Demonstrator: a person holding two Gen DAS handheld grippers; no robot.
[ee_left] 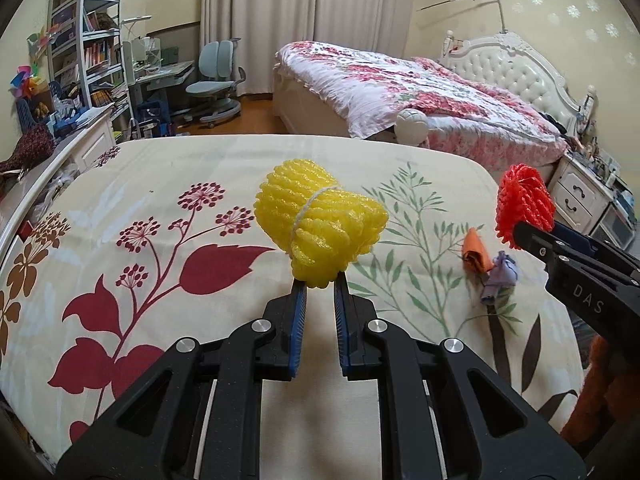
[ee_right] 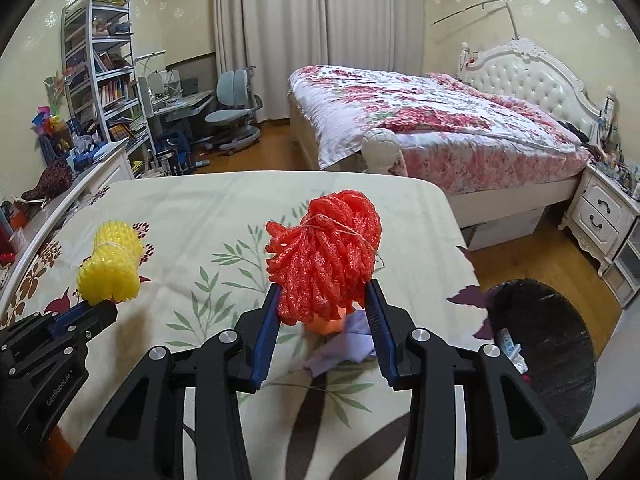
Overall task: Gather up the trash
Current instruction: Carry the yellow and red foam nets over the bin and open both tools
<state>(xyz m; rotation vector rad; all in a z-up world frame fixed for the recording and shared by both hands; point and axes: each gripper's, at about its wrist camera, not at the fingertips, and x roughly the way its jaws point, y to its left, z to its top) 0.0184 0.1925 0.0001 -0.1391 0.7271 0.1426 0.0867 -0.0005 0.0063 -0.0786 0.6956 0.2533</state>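
My left gripper (ee_left: pixel 320 284) is shut on a yellow foam net bundle (ee_left: pixel 320 220) tied with string, held above the floral-cloth table (ee_left: pixel 180 184). My right gripper (ee_right: pixel 324 304) is shut on a red foam net bundle (ee_right: pixel 324 252), also held above the table. Each shows in the other view: the red bundle (ee_left: pixel 524 204) at the right, the yellow bundle (ee_right: pixel 110 268) at the left. An orange scrap (ee_left: pixel 476 252) and a purple scrap (ee_left: pixel 500 276) lie on the cloth under the right gripper; the purple scrap (ee_right: pixel 348 340) shows between its fingers.
A black-lined trash bin (ee_right: pixel 544 344) stands on the floor right of the table, with some litter inside. Beyond are a bed (ee_right: pixel 420 120), a nightstand (ee_right: pixel 604 216), a desk chair (ee_right: pixel 236 116) and bookshelves (ee_right: pixel 104 72). A white cabinet (ee_left: pixel 80 140) borders the table's left.
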